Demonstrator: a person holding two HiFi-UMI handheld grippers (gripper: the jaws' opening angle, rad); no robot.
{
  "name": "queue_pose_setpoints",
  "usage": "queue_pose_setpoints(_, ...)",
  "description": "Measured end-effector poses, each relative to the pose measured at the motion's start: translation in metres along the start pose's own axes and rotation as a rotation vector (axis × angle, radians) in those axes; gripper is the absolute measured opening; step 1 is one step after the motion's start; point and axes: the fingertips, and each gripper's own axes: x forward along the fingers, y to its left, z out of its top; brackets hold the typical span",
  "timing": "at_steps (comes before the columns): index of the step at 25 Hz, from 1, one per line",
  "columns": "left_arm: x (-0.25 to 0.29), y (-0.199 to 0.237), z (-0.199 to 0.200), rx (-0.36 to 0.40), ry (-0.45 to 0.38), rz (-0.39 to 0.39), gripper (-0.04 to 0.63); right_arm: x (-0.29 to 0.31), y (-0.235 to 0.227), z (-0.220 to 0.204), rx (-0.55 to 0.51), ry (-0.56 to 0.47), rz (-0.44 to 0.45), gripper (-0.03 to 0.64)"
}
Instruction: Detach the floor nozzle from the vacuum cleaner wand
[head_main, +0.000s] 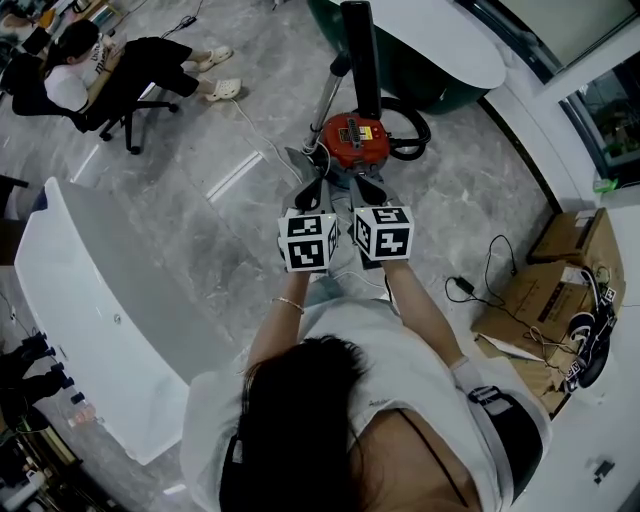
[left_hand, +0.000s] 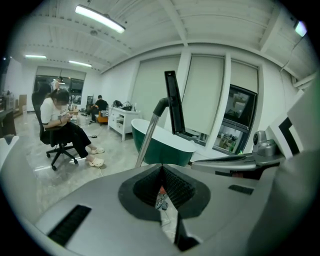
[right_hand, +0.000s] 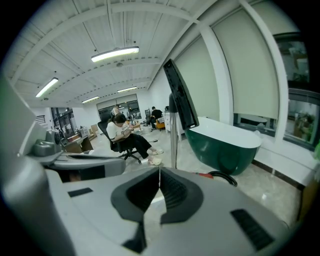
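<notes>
Left tongs (head_main: 313, 190) and right tongs (head_main: 366, 187) side by side on 2 outstretched arms (jaws together, empty), nose-down.

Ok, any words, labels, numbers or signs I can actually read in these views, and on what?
No text can be read in any view.
Yellow label on the red vacuum cleaner: print too small to read.
Marker cubes: black-and-white square patterns only, no letters or numbers.
Cardboard boxes: no print legible.
</notes>
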Motion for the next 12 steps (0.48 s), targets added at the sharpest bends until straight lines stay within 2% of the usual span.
queue_pose_setpoints(12, 0.019, 0.021, 0.030, 0.057, -0.007, -0.043, 0.003, 0.019, -0.004, 0.039, 0.035, -0.075, -0.041, 0.015)
